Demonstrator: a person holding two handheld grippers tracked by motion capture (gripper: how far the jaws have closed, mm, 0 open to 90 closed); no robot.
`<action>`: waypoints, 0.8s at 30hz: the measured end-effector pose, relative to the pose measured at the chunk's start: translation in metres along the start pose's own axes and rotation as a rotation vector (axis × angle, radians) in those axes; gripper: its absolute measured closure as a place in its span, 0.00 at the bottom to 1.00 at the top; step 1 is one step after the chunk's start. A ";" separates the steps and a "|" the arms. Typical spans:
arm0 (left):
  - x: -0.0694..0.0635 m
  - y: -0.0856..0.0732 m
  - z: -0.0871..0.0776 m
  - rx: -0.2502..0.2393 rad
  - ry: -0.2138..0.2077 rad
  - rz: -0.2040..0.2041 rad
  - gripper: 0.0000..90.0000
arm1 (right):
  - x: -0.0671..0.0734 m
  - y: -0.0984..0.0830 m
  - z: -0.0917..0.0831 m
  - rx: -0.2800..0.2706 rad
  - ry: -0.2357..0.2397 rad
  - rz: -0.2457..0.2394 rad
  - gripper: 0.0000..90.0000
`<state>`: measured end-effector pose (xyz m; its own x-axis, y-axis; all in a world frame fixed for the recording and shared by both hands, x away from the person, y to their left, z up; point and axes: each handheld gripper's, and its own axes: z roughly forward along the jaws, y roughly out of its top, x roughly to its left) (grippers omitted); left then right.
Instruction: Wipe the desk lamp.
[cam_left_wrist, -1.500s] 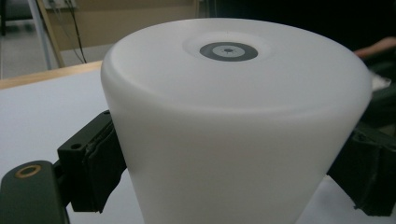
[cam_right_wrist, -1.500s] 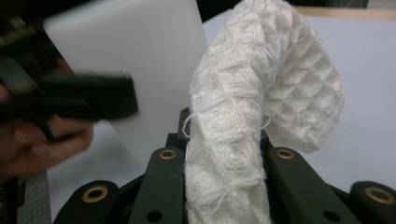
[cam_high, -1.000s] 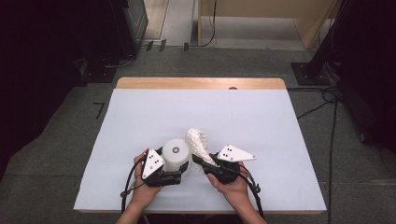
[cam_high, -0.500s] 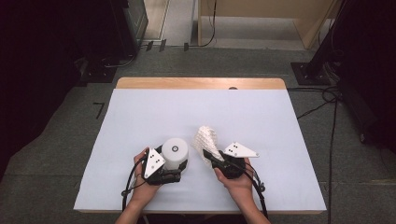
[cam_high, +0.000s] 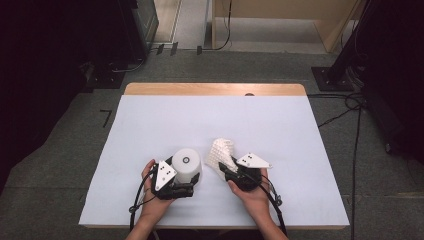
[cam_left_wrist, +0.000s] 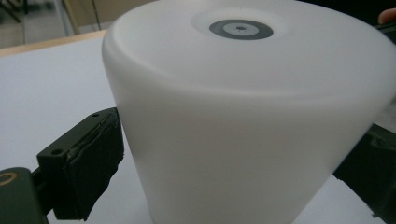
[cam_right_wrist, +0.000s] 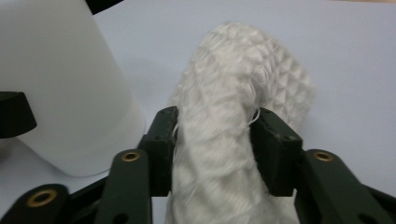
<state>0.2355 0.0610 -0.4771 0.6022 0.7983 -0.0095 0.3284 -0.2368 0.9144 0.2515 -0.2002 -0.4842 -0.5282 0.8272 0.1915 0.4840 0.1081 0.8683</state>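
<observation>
Low in the high view, left of centre, the left gripper (cam_high: 186, 181) is clamping the white cup (cam_high: 186, 165), which is standing upside down on the white table (cam_high: 150, 120). Just right of it, the right gripper (cam_high: 223, 167) has been opening its jaws; the waffle cloth (cam_high: 220, 153) is lying between them, the pads still touching its sides.
</observation>
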 end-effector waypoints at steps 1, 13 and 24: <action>-0.003 0.000 0.001 0.011 0.020 -0.009 0.02 | -0.001 0.000 0.000 0.003 -0.012 0.002 0.57; -0.017 -0.001 0.008 0.059 0.119 -0.054 0.09 | -0.003 -0.005 0.007 0.115 0.036 -0.007 0.88; 0.005 0.016 -0.010 -0.028 -0.065 -0.086 0.09 | 0.035 0.004 -0.001 0.042 0.166 -0.069 0.89</action>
<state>0.2360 0.0669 -0.4584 0.6191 0.7769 -0.1142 0.3614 -0.1528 0.9198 0.2346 -0.1715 -0.4737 -0.6670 0.7154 0.2079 0.4694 0.1869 0.8630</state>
